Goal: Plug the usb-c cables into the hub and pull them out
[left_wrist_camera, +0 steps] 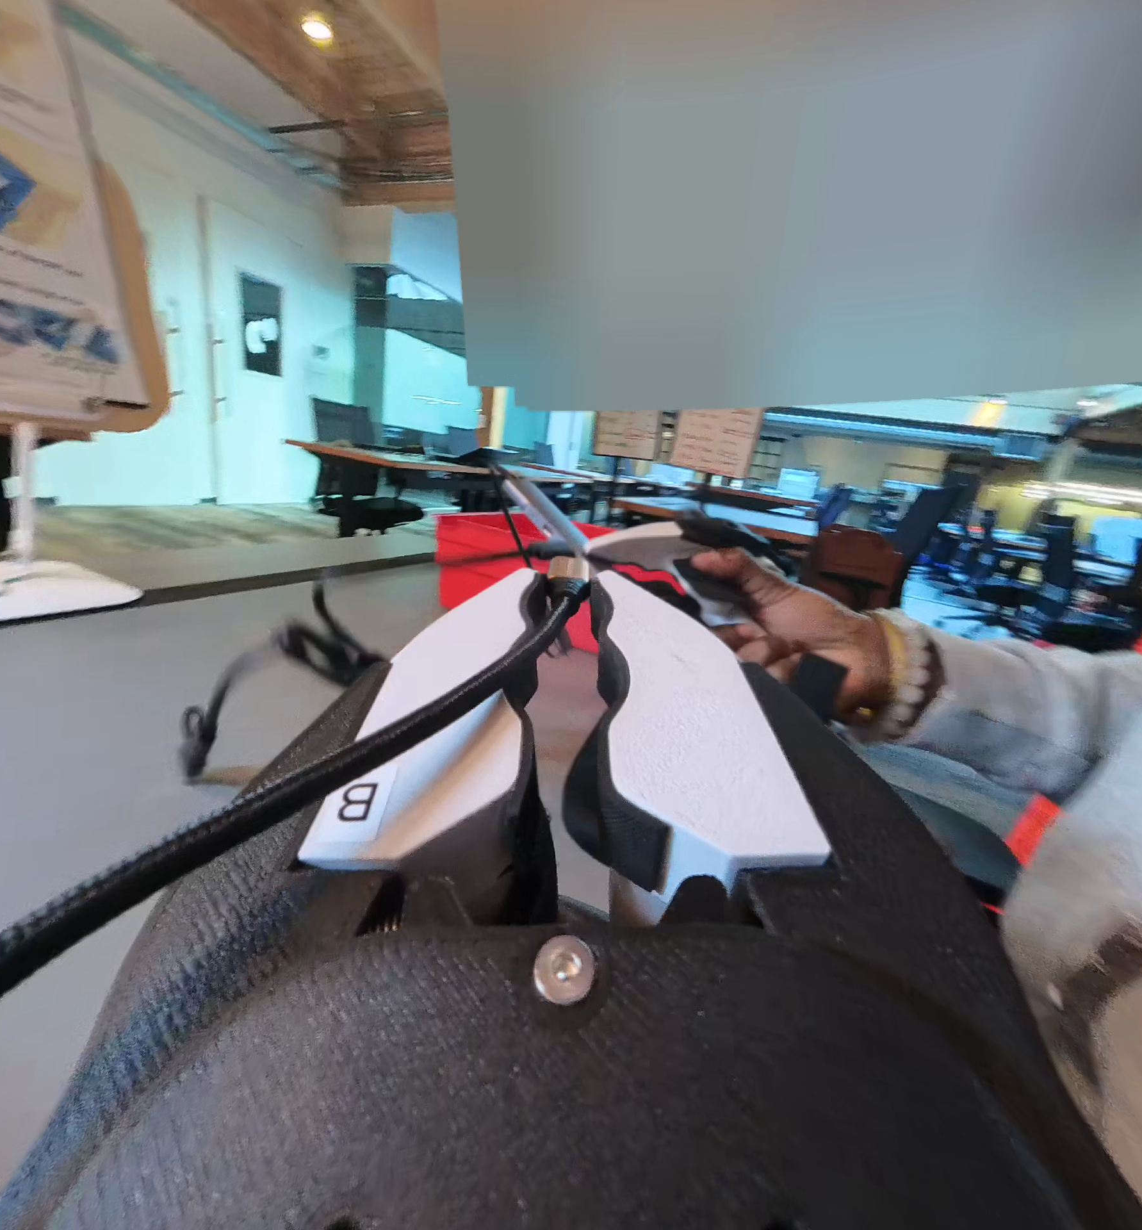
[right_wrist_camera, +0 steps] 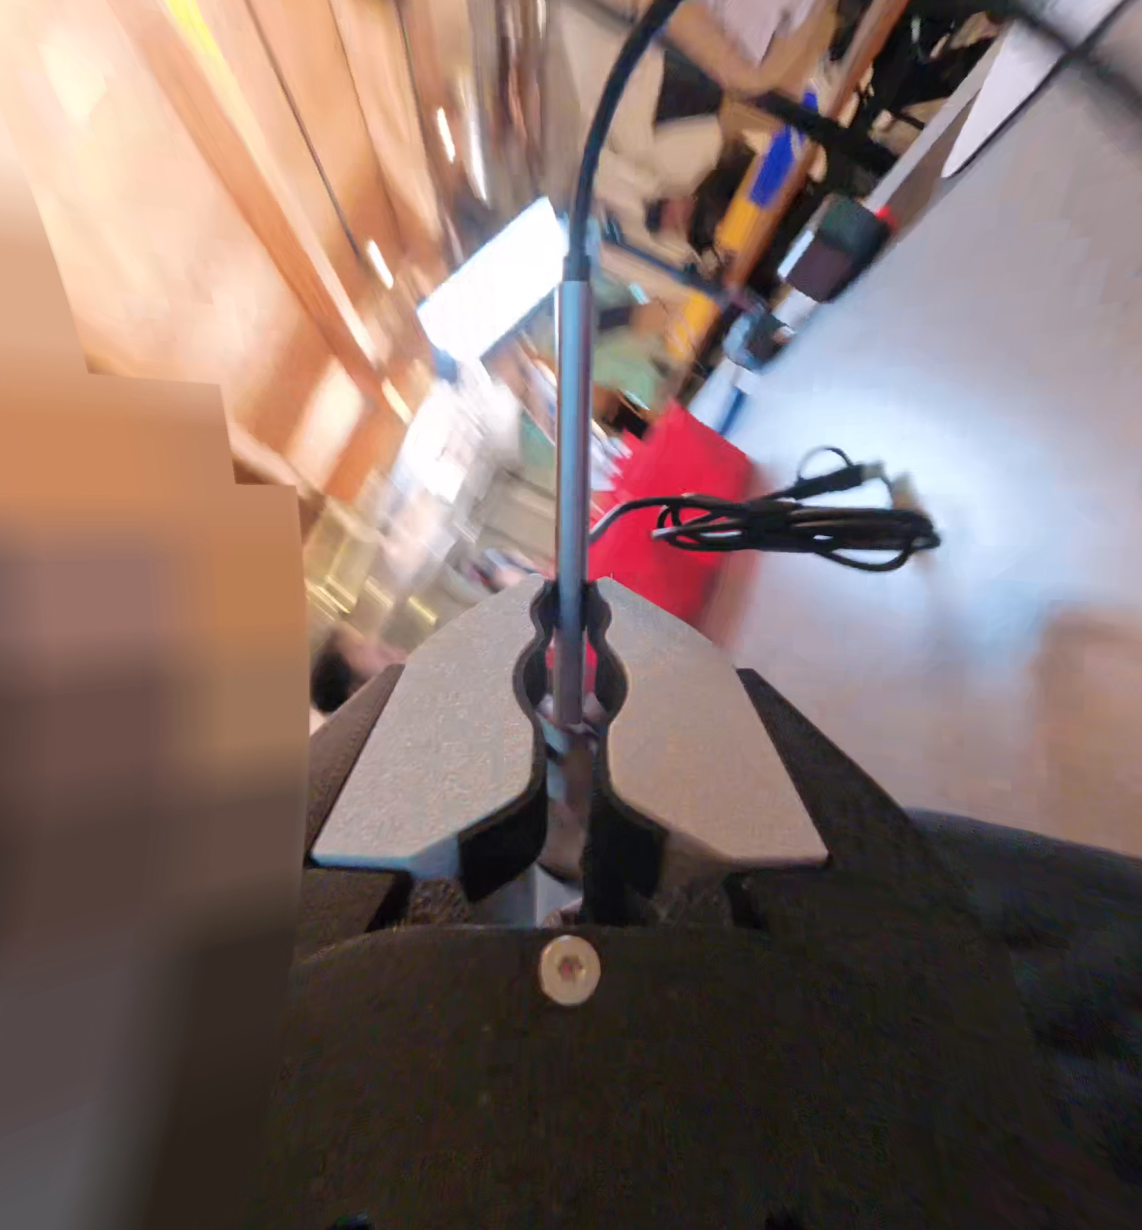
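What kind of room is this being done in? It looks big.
Most likely an open-plan office or lab. Long wooden desks with black swivel office chairs fill the background, whiteboards on stands sit farther back, and the work itself happens on a plain grey tabletop.

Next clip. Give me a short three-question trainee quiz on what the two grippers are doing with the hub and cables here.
1. True or false: the left gripper is shut on the metal plug of a braided black cable.
2. What does the right gripper hold? A) a coiled cable B) the slim grey hub C) nothing
3. Fill in: a spare bundled black cable lies on the ___ table, beside a red box.

Key: 1 true; 2 B; 3 grey.
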A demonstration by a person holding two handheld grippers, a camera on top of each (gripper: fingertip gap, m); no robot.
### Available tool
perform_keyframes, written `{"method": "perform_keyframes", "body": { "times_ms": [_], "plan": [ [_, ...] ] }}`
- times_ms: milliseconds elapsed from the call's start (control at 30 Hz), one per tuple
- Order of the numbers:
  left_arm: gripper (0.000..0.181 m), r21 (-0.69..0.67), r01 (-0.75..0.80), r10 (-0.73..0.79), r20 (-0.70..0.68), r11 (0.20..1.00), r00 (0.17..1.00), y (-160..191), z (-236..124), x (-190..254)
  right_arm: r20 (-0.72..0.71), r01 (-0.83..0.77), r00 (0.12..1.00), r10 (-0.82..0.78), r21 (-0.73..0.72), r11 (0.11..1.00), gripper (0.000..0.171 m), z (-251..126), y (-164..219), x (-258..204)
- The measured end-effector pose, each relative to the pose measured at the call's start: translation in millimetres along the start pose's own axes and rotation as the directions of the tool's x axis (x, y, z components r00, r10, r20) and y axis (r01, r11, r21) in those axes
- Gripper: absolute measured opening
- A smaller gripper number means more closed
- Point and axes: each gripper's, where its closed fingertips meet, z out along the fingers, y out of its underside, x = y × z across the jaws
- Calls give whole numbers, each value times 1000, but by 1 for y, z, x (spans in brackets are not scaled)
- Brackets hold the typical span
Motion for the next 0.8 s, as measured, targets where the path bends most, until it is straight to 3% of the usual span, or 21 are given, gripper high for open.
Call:
{"method": "perform_keyframes", "body": {
  "times_ms": [67, 100, 233, 400, 800],
  "plan": [
    [13, -10, -46, 47, 93, 999, 995, 1, 5, -7, 135, -317, 946, 296, 172, 933, 9, 12, -8, 2],
    [13, -16, -80, 82, 125, 997, 989, 1, 8, -9, 185, -406, 910, 371, 212, 889, 9, 18, -6, 4],
    [13, -90, -205, 219, 190, 975, 957, 12, 18, -7, 248, -522, 850, 465, 281, 805, 9, 42, 11, 9],
    [14, -155, -335, 365, 240, 929, 900, 17, 23, -11, 263, -527, 846, 463, 289, 799, 9, 56, 22, 1],
    [14, -138, -354, 379, 257, 925, 889, 15, 25, -10, 291, -499, 859, 420, 294, 815, 9, 59, 22, -6]
  ]
}}
